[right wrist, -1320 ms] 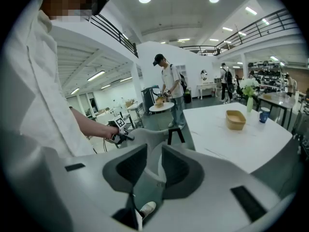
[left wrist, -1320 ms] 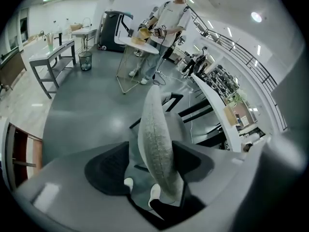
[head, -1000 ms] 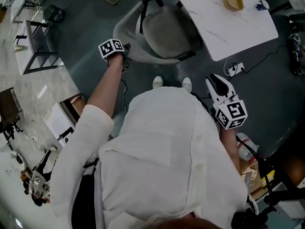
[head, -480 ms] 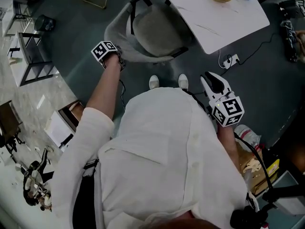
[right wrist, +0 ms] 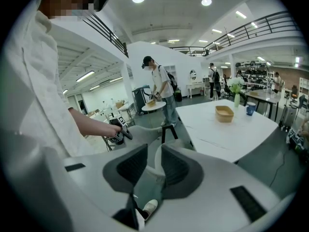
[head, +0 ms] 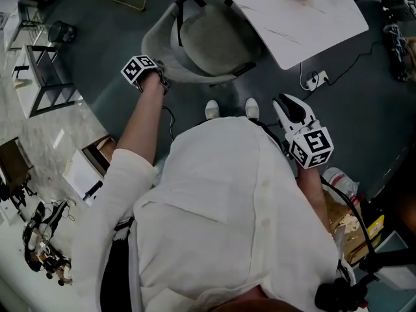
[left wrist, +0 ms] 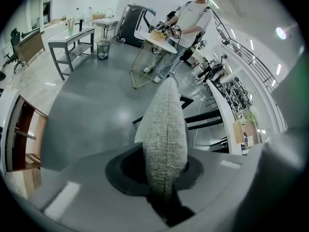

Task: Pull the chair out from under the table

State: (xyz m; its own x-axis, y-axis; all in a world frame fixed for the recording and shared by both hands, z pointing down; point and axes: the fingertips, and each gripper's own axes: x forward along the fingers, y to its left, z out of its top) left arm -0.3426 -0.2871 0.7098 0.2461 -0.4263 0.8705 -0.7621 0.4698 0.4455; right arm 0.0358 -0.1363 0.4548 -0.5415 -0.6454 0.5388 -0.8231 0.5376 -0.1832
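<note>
Within the last second the left hand-held gripper has closed and now pinches the padded back of the chair, which is half under the counter. The upholstery looks soft and the frame probably heavy, so grip deep. The right hand-held gripper is spread and empty.

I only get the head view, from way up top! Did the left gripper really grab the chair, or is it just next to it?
Observer: It grabbed it. In the left gripper view, the left gripper has just been closing, and it clamps the fuzzy grey backrest edge of the chair.
Operator: What about the other one?
Observer: The right gripper is open, with nothing between its jaws. The chair only shows beyond them.
Operator: Is anybody behind the chair?
Observer: Yes. A person in a cap stands at a small round table beyond it, with bare floor between them and the chair.
</note>
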